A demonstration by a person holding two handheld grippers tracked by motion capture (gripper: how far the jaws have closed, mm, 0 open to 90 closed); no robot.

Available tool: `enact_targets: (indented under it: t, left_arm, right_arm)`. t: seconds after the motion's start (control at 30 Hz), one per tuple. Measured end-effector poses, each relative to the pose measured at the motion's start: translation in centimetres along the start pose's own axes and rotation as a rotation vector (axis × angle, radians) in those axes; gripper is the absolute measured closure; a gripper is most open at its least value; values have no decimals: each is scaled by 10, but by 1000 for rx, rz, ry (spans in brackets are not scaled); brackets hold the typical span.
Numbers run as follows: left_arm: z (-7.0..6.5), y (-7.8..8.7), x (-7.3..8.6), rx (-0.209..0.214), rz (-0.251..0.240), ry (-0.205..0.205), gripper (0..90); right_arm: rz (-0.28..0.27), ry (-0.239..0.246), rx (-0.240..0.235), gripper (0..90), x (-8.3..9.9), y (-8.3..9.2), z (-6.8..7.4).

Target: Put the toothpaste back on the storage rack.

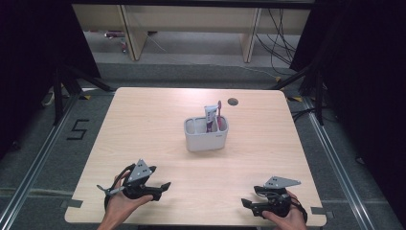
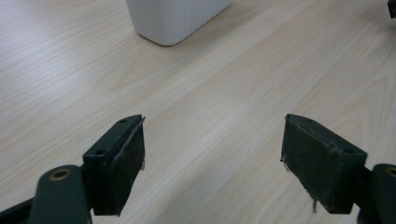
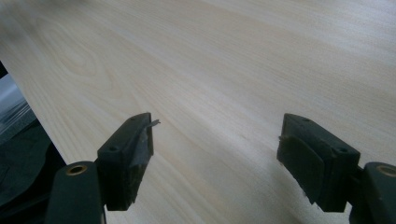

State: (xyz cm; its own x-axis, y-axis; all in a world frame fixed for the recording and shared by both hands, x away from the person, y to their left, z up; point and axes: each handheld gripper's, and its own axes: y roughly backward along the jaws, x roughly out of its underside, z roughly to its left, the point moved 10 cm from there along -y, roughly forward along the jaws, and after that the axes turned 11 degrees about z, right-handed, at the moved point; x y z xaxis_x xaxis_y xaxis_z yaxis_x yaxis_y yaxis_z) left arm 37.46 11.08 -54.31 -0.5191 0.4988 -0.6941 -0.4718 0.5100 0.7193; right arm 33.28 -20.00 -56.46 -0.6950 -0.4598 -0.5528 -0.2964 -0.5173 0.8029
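A white holder with compartments stands on the middle of the wooden table. A pink toothbrush and a toothpaste tube stand upright in its right-hand compartments. My left gripper rests near the front left edge, open, nothing between its jaws. In the left gripper view the gripper points toward the holder's base. My right gripper sits near the front right edge, open and empty. In the right gripper view the gripper faces bare table.
A round cable hole lies in the tabletop behind the holder. The table's front edge runs along the left of the right gripper view. Black stands flank the table; cables hang at the back right.
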Motion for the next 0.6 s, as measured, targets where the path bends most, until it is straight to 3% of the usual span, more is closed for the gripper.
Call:
enact_targets:
  t: [0.03, 0.1, 0.2, 0.6]
  left_arm:
    - [0, 1, 3, -9, 19, 4, 212]
    - [0, 2, 8, -18, 37, -27, 205]
    - [-5, 2, 14, -10, 34, -28, 191]
    - [-17, 3, 39, -14, 114, -89, 165]
  right_arm:
    - [-5, 9, 4, 269, 0, -1, -1]
    - [0, 6, 4, 269, 0, -1, 0]
    - [5, 6, 5, 269, 1, -1, 0]
    - [-3, 6, 18, 260, 0, -2, -2]
